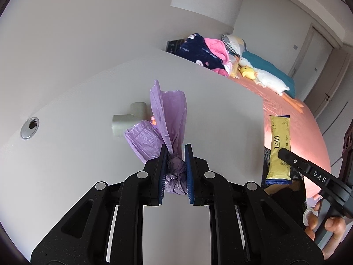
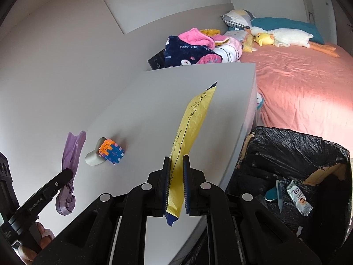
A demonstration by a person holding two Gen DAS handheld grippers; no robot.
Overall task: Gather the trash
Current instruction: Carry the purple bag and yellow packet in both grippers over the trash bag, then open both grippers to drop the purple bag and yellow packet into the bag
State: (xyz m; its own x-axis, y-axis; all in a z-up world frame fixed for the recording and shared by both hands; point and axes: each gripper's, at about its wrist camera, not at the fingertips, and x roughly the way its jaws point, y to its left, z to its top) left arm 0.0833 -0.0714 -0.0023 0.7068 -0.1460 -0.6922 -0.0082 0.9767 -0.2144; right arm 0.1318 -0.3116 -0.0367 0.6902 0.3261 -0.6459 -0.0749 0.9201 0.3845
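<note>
Left gripper (image 1: 175,172) clamped on the knot of a purple plastic bag (image 1: 167,119), bag ends fanning up above the white table (image 1: 77,154). Right gripper (image 2: 176,183) clamped on a yellow snack wrapper (image 2: 189,132), held upright over the table's near right edge. Just right of that edge, lower down: cardboard bin with black liner (image 2: 286,152), mouth open, already holding a white snack packet (image 2: 299,198) and a teal item (can't tell what it is). Table's right edge runs beside a bed with pink sheet (image 2: 304,84). On the table, far-left of the wrapper: grey pipe elbow (image 1: 125,121) touching an orange-blue puzzle cube (image 2: 111,151). Cable hole (image 1: 29,127) far left. Table middle is bare. Clothes pile (image 2: 194,50) past the far edge, plush goose (image 2: 286,36) on the bed.
</note>
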